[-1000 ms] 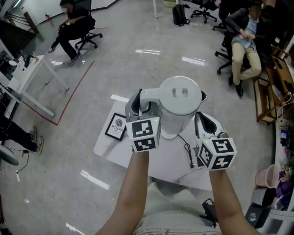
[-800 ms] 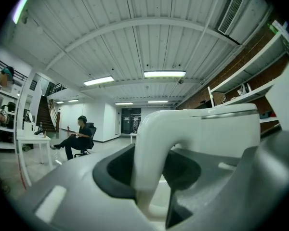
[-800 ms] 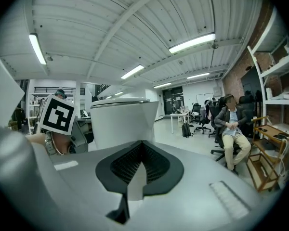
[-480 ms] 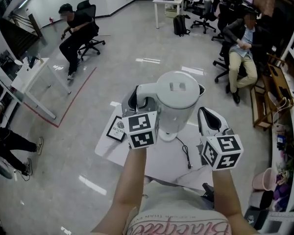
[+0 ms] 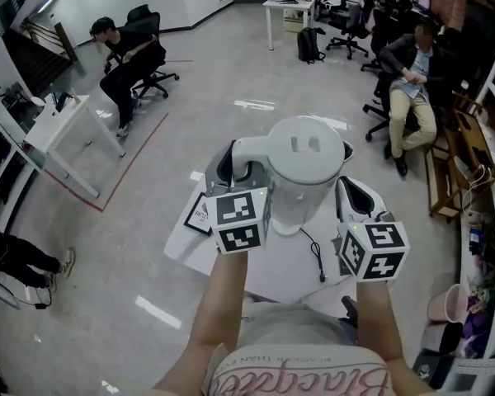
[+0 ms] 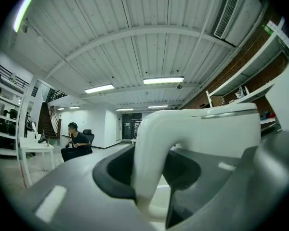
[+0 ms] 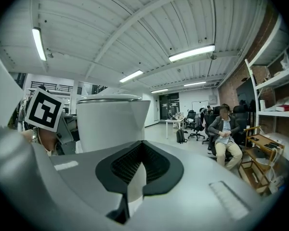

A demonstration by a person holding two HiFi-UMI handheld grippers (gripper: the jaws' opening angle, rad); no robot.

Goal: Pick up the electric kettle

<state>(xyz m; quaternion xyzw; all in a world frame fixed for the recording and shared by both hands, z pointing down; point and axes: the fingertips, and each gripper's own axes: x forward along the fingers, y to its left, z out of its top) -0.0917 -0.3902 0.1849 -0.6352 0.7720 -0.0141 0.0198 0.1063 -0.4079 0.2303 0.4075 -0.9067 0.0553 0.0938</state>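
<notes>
Our left gripper (image 5: 229,170) was clamped on the handle (image 6: 151,143) of the kettle (image 5: 307,180), above the table (image 5: 268,275). Our right gripper (image 5: 351,202) hung just beside the kettle, jaws together and empty

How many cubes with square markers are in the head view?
2. The left cube sits on the left tool, which grips the kettle handle; the right cube sits on the right tool, right of the kettle.
</notes>
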